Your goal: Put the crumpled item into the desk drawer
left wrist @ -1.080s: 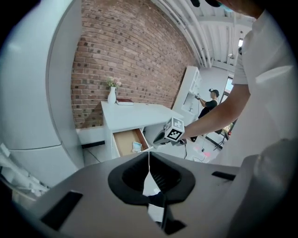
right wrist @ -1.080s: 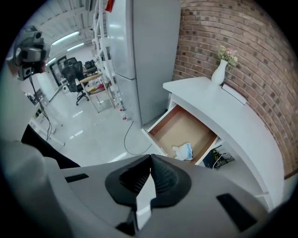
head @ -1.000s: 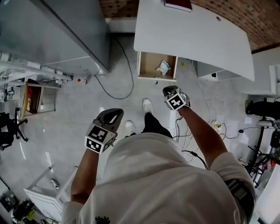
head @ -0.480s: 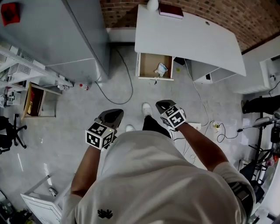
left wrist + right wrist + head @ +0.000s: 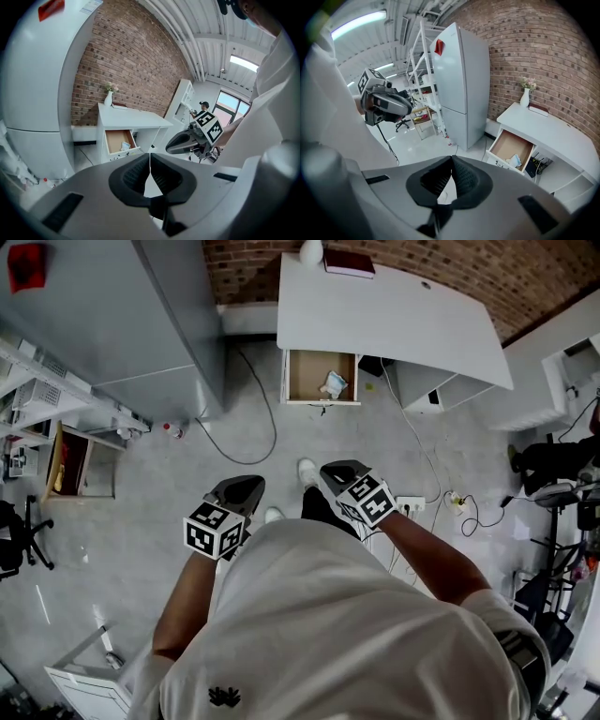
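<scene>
A pale crumpled item (image 5: 333, 384) lies inside the open wooden drawer (image 5: 302, 377) of the white desk (image 5: 394, 320), at the drawer's right side. It also shows as the crumpled item (image 5: 514, 160) in the drawer (image 5: 506, 146) and, small, as the crumpled item (image 5: 124, 146). My left gripper (image 5: 246, 487) and right gripper (image 5: 336, 469) hang close to my body, well back from the desk. Both are shut with nothing between their jaws. The right gripper (image 5: 174, 146) appears in the left gripper view, the left gripper (image 5: 401, 107) in the right one.
A tall grey fridge (image 5: 141, 306) stands left of the desk. A vase (image 5: 310, 251) and a dark red book (image 5: 351, 264) sit on the desk's far edge. Cables and a power strip (image 5: 410, 504) lie on the floor to the right. Shelving (image 5: 66, 451) stands at the left.
The person has stepped back from the desk, so the drawer sits farther away. The right gripper has drawn back toward the body. The left gripper has hardly moved.
</scene>
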Demonstrator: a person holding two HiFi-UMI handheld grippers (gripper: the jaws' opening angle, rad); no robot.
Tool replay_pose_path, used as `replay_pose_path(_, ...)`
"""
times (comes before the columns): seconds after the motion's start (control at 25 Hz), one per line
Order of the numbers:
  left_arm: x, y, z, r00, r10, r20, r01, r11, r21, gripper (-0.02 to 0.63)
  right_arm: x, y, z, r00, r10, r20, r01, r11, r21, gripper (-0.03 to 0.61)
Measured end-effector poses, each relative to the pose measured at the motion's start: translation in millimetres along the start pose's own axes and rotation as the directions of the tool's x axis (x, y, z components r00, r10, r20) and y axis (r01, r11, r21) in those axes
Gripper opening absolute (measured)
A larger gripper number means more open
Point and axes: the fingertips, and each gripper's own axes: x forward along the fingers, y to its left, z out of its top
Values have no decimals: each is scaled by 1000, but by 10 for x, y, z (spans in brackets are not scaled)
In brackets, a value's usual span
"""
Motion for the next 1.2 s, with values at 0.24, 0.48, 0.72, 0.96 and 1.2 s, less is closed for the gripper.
replay_pose_path(0.24,-74,-114,-134,1000,-1,-21,1,1000,-4,25,-136,219,35,999,14,29,-14,1000,-19,29)
replay_pose_path(0.48,-118,-181,-178,1000,-5,-26,5,1000,6,25,-210,312,7,999,13,40,-12,1000,-23,29)
replay_pose_path(0.72,-140,-201,-219,999,-14,-31,14,1000,15,25,-207,408,11,999,20,44,-19,1000,-21,29)
replay_pose_path(0.96,-152,-194,-292,999,-9,-39,9,1000,10,25,-233,458,50,998,21,61,-20,999,-30,29)
replay_pose_path(1.2,-186,-153,-340,999,4,-42,-4,1000,-1,25,-217,522,75,997,37,62,-35,999,-26,29)
